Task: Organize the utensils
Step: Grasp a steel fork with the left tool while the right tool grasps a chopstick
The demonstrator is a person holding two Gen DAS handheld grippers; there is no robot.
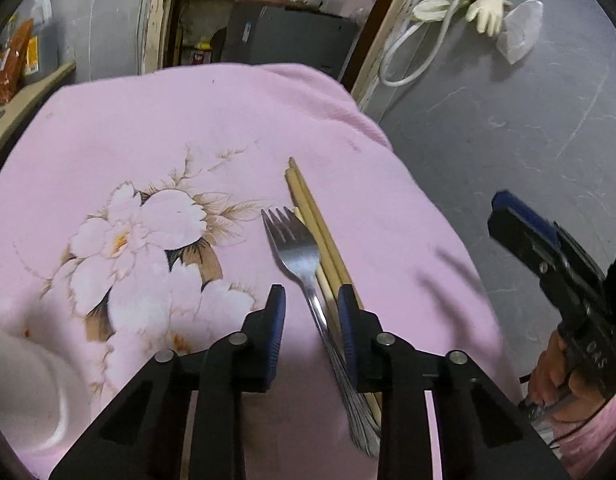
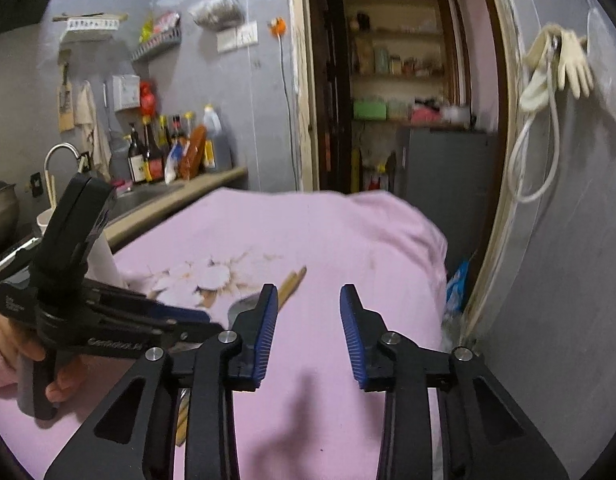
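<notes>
The left gripper (image 1: 312,300) hangs over a pink cloth printed with a pale flower (image 1: 179,128), its black arms and blue ribbed pads tilted down at the utensils. Its jaws are narrowly parted and pinch nothing. Between them lies the handle of a shiny steel fork (image 1: 297,248), its tines pointing away from the camera; the handle runs back under the right-hand finger (image 1: 348,320) toward the near edge of the picture. Whether the pad touches the fork I cannot tell — they overlap in this view. Just beside the fork, on its right, lies a pair of pale wooden chopsticks (image 1: 308,200), side by side, touching it along its neck and passing beneath the same finger.

The right gripper (image 2: 308,312) is well apart from the utensils — over bare pink cloth (image 2: 328,240), jaws a little apart, nothing between them. From its camera the chopsticks' far ends (image 2: 293,280) show just beyond its left finger, and the fork's head (image 2: 243,306) is mostly hidden behind it. A hand (image 2: 23,344) grips the left tool's handle at the lower left.
</notes>
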